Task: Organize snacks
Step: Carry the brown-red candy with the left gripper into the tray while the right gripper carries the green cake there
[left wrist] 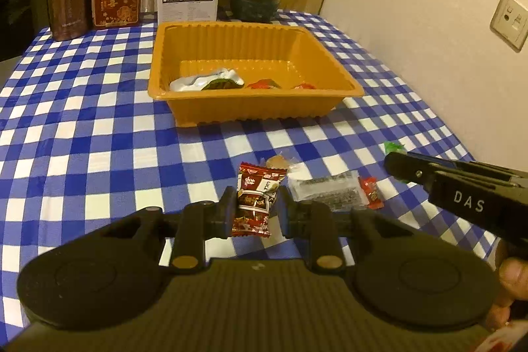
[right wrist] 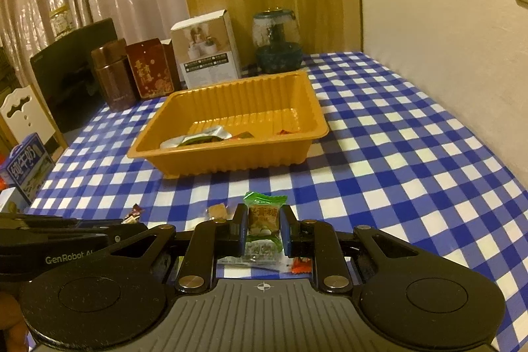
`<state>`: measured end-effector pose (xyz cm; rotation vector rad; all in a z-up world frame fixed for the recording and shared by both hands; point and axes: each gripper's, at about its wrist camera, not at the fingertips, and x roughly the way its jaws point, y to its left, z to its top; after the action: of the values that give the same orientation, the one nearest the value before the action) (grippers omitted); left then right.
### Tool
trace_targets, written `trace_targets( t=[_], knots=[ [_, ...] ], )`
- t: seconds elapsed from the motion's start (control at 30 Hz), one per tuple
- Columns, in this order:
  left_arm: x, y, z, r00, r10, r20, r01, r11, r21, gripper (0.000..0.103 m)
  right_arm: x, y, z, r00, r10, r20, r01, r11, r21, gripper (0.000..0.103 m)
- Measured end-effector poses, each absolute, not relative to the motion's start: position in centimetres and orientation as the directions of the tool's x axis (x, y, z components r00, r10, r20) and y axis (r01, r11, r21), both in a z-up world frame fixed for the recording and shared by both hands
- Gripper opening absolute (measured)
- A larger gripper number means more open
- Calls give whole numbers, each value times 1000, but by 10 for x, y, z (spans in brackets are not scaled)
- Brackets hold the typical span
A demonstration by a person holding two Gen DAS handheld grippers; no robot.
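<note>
The left gripper (left wrist: 254, 208) is nearly closed, pinching one dark red snack packet (left wrist: 255, 203); the right gripper (right wrist: 263, 231) is likewise narrowed on one green candy (right wrist: 264, 216) — both packets off the checked tablecloth (left wrist: 99, 127). On the cloth just beyond lie three loose pieces: a clear-wrapped brown sweet (left wrist: 277, 161), a clear sesame bar packet (left wrist: 326, 192) and a small red candy (left wrist: 372, 192). Farther back sits one orange tray (left wrist: 250, 117) holding a silver-green packet (left wrist: 206, 80) and two red-orange wrappers (left wrist: 264, 84) (left wrist: 303, 85).
</note>
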<state>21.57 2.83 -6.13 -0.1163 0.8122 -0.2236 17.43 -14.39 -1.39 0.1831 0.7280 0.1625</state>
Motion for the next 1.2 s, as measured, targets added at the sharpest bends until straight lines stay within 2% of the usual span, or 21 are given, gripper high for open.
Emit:
trace_targets(
  t=[0.63,1.2],
  knots=[
    [263,25,-12,764,-222,-605,132,973,-190,23,227,-156,19,791,217,-572,-113,971,212,21],
    [321,39,-10,780,-197,-594,82,973,-216,23,295,-152,17,798,233,-556,-108,962,249,21]
  ],
)
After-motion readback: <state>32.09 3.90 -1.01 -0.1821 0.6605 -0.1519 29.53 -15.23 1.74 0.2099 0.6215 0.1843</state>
